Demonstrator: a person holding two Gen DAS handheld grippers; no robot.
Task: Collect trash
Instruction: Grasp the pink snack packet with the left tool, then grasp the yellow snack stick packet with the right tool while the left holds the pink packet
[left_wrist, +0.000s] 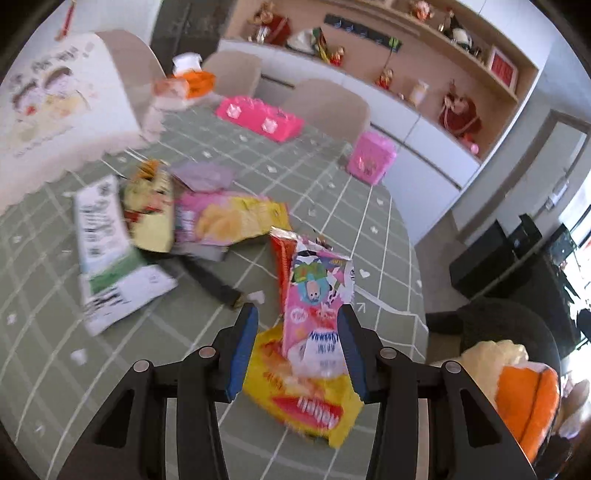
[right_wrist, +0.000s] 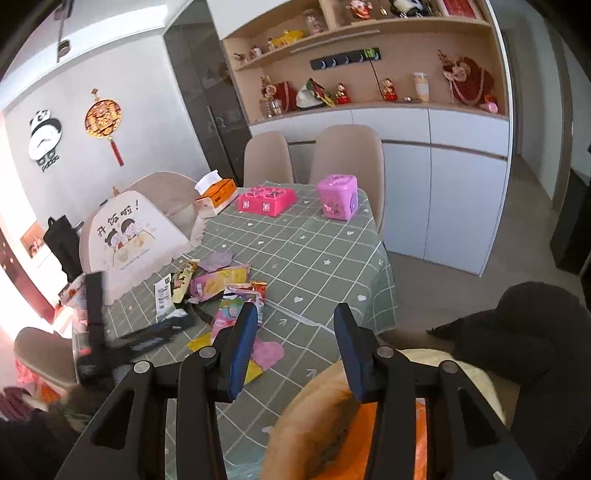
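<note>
Left gripper (left_wrist: 297, 317): I read the fingers as spread wide, nothing clamped. A pink snack wrapper (left_wrist: 317, 295) stands between the two blue pads, its right edge close against the right pad; whether it touches I cannot tell, the frame is motion-blurred. Under the fingers and nearer the wrist lies a yellow snack bag (left_wrist: 310, 402), partly beneath the pink one.

Beyond the fingertips and to their left: a pink-and-yellow chip bag (left_wrist: 229, 221), a gold wrapper (left_wrist: 151, 218) and a white-green printed pack (left_wrist: 107, 251), all loose on the green checked tablecloth (left_wrist: 325, 192). A dark flat strip (left_wrist: 218, 284) lies just ahead of the left pad.

Right gripper (right_wrist: 293, 317): fingers wide apart, holding nothing, hovering well short of the pile. From this view the trash heap (right_wrist: 218, 288) sits ahead of the left fingertip; a pink scrap (right_wrist: 267, 352) lies on the cloth just beside that finger. Below the right finger is a tan and orange cushion (right_wrist: 325, 413).

Risks as I judge them:
- Closing the left fingers now may pinch pink and yellow bags together, or catch only a crinkled edge; thin foil slides off smooth pads.
- Pads pressed low could grab the tablecloth along with the wrapper and drag the whole pile.
- Wrappers overlap, so lifting one may flick its neighbours off the table edge on the right-finger side.
- No bin in either view; a held wrapper may have a long carry.
</note>
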